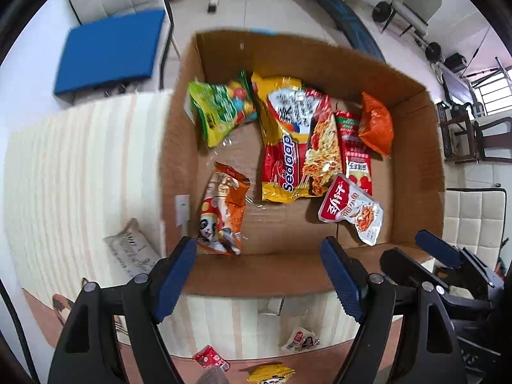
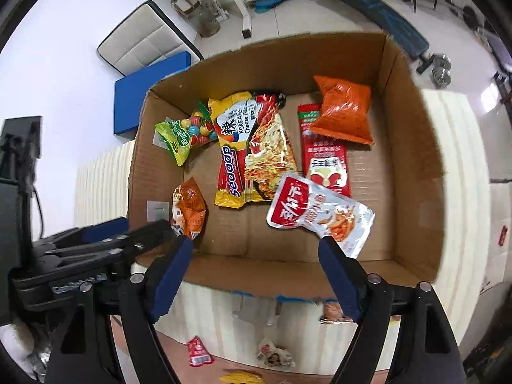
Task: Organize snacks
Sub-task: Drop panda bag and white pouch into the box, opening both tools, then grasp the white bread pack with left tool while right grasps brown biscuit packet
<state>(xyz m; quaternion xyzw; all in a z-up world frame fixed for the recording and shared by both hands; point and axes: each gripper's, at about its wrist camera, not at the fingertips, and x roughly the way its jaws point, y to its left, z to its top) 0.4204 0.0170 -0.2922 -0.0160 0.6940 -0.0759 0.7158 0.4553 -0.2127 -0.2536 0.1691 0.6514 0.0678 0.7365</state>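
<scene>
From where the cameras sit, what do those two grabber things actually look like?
Both look alike. The left gripper and right gripper each have black plastic frames with triangular cut-outs and round silver pins at the joints. Each finger ends in a dark blue, finely ribbed pad. Pale lettering on the left gripper's side is too blurred to read. No cables or sleeves show.

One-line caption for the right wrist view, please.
Open right gripper above cardboard box holding Sedaap noodles, candy bag and other snacks.

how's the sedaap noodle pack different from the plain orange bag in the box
The Sedaap noodle pack is long, flat, yellow and red, with a noodle photo; the orange bag is shorter, puffier and plain orange. The noodle pack lies mid-box beside the green candy bag; the orange bag sits at the far right, overlapping a red sachet. Both lie inside the cardboard box.
</scene>
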